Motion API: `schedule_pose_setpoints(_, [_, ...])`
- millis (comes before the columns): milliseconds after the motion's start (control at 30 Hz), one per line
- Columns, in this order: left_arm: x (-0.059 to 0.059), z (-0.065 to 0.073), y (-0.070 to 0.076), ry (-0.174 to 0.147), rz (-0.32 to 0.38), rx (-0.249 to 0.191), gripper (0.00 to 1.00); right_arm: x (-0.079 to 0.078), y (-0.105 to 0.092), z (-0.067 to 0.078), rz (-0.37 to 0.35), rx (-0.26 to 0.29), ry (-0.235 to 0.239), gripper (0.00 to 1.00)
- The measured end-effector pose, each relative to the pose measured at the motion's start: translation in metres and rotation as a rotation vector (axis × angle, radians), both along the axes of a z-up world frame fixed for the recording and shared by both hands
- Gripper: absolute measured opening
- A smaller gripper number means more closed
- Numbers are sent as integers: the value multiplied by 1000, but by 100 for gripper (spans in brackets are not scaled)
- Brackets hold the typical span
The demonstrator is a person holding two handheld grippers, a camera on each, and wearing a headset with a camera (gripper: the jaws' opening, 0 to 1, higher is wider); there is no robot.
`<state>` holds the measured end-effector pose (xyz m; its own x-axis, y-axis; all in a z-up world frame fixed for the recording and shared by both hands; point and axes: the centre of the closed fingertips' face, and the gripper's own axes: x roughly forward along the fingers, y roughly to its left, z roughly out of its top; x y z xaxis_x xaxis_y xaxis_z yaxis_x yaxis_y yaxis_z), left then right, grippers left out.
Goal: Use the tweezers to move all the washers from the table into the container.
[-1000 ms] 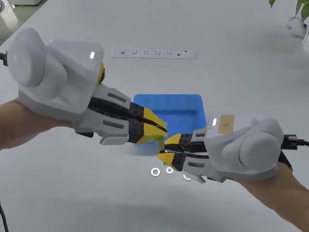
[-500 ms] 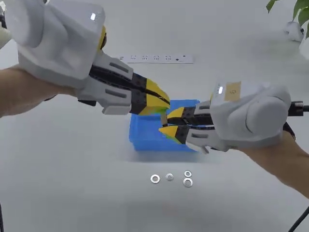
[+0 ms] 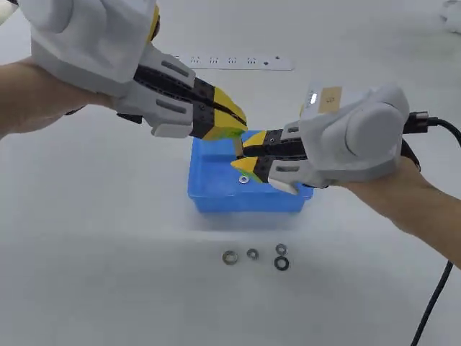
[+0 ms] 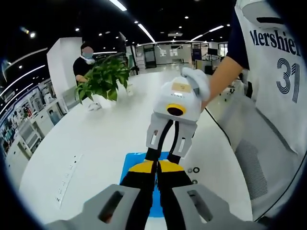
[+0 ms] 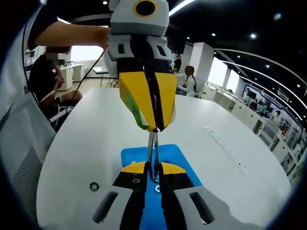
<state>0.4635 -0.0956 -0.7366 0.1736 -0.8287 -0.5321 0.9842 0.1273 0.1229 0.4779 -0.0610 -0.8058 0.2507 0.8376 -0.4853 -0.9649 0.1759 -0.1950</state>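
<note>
We hold the tweezers (image 5: 152, 153) over the container (image 3: 216, 196). The left gripper (image 3: 241, 124) clamps the stem for support. The right gripper (image 3: 243, 157) pinches the arms to work the tips. One washer (image 3: 243, 178) sits inside, below the tips; four washers (image 3: 252, 254) remain on the table (image 3: 108, 252).

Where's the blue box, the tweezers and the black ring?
Blue plastic box (image 3: 245, 200): head view, its front wall.
Thin silver metal tweezers (image 5: 152, 146): right gripper view, the bare shaft.
Dark round washer (image 3: 282, 264): head view, the ring itself.
</note>
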Motion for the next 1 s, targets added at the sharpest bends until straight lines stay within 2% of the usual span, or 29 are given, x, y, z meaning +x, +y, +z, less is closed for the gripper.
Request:
schedule_pose_setpoints(233, [11,-27,12,53,30,20,5,6,14,-29,28,-22,61,10])
schedule_pose_setpoints(433, [14,-39,17,78,41,20,5,5,18,-39,32,-38,81,10])
schedule_pose_setpoints(567, [15,-41,17,83,45,17,5,5,17,-42,19,-48,90,11])
schedule_pose_setpoints(667, [15,-42,15,79,39,22,5,4,16,-41,32,-74,52,12])
schedule_pose_setpoints(733, [15,-40,15,77,37,23,5,5,15,-40,27,-69,56,12])
schedule_pose_setpoints(1000, [16,-24,15,48,39,2,5,6,9,-21,3,-33,47,11])
